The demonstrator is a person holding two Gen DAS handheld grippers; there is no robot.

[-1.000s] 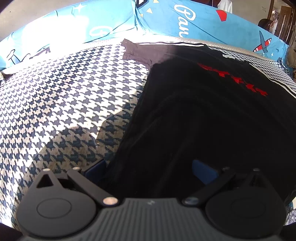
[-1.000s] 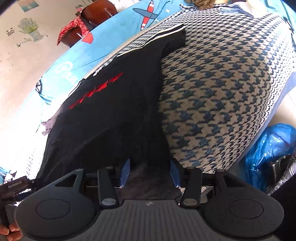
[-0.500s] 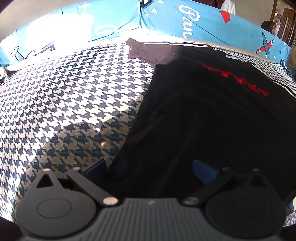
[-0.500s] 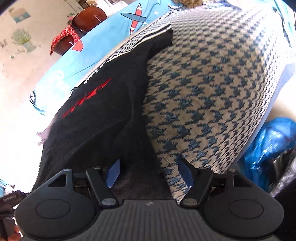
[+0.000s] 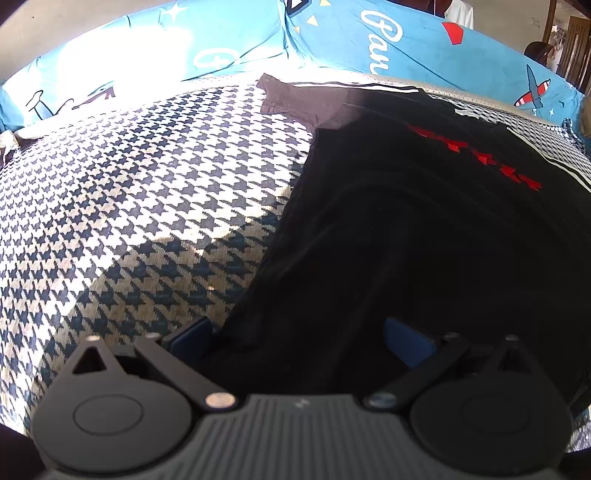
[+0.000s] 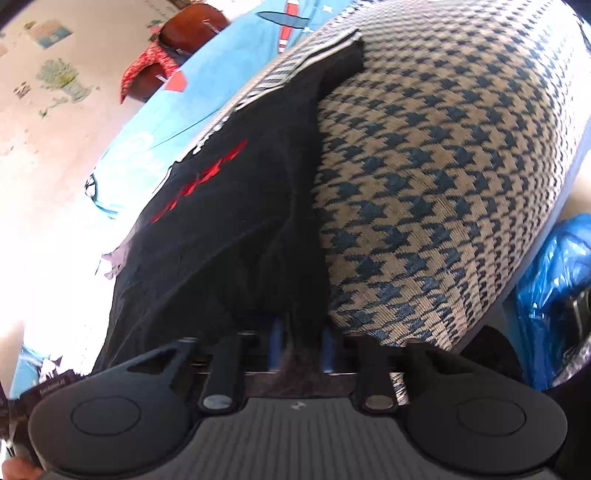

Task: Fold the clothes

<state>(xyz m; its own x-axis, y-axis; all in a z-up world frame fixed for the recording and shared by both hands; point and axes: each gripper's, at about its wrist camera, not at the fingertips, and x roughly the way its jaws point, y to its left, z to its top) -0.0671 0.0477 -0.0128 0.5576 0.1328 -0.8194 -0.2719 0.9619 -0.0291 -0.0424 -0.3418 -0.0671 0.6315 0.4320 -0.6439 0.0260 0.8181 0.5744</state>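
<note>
A black T-shirt point(image 5: 424, 221) with a red print point(image 5: 476, 155) lies spread on a houndstooth bed cover point(image 5: 147, 184). My left gripper point(image 5: 299, 336) is open at the shirt's near left edge, and the dark cloth lies between its blue pads point(image 5: 192, 332). In the right wrist view the same T-shirt point(image 6: 229, 221) runs away from me. My right gripper point(image 6: 301, 347) is shut on a bunched fold of its near hem. One sleeve point(image 6: 340, 55) lies flat at the far end.
Blue printed bedding point(image 5: 406, 48) is piled along the far side of the bed. A blue plastic bag point(image 6: 550, 288) sits below the bed's right edge. A wooden chair with red cloth point(image 6: 184, 33) stands by the wall. A hand point(image 6: 18, 469) shows at lower left.
My right gripper stood wide open half a second ago and has now closed on the shirt's hem. My left gripper stays open in nearly the same place.
</note>
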